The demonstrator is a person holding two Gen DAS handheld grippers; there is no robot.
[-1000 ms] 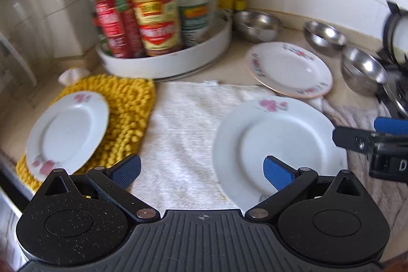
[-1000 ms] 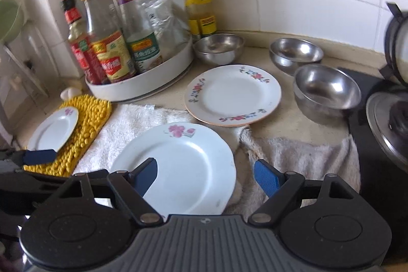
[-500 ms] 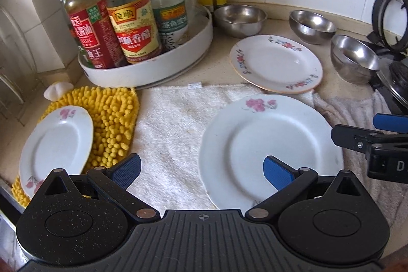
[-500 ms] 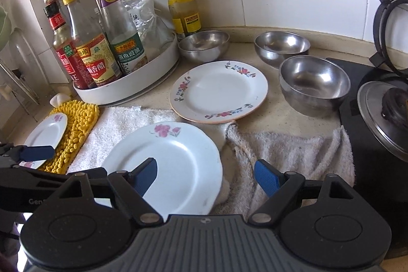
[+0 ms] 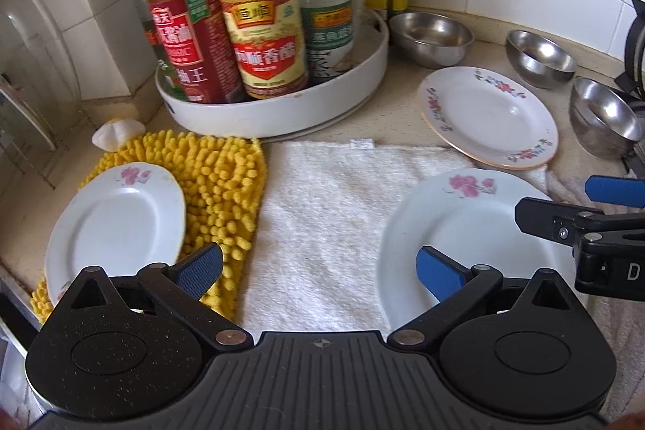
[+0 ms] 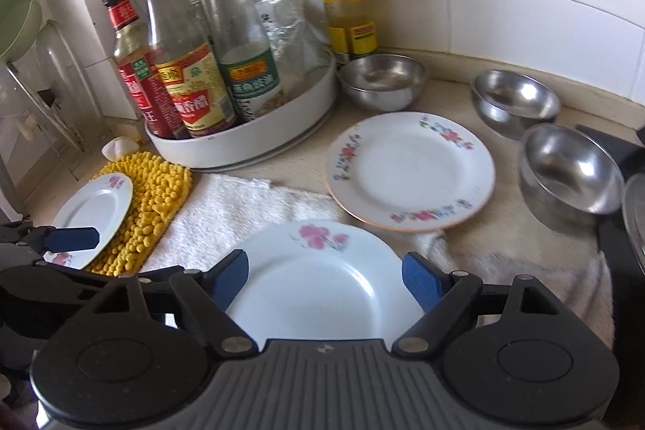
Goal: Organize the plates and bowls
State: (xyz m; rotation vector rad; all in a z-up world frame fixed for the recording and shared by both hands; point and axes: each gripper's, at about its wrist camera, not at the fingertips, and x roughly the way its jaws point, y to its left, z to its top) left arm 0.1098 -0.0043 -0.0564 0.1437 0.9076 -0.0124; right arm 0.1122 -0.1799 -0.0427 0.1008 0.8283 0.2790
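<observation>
Three plates lie on the counter. A large white plate [image 6: 318,277] with a pink flower rests on the white towel, right under my open right gripper [image 6: 326,279]. A floral-rimmed plate [image 6: 411,170] lies behind it. A small white plate [image 5: 115,224] sits on the yellow mat at the left, ahead of my open left gripper [image 5: 318,273], which hovers over the white towel [image 5: 322,216]. Three steel bowls stand at the back: one [image 6: 383,79] by the bottle tray, one [image 6: 516,101] near the wall, one [image 6: 572,172] at the right. Neither gripper holds anything.
A white round tray [image 5: 278,107] of sauce bottles stands at the back left. A yellow noodle mat [image 5: 225,184] lies under the small plate. A grey towel [image 6: 524,269] and a black stove [image 6: 621,228] with a pot lid are at the right. A dish rack [image 5: 24,75] is far left.
Both grippers moved forward and lower toward the counter; the left view swung left again. The right gripper now sits over the large plate. No plate or bowl has moved.
</observation>
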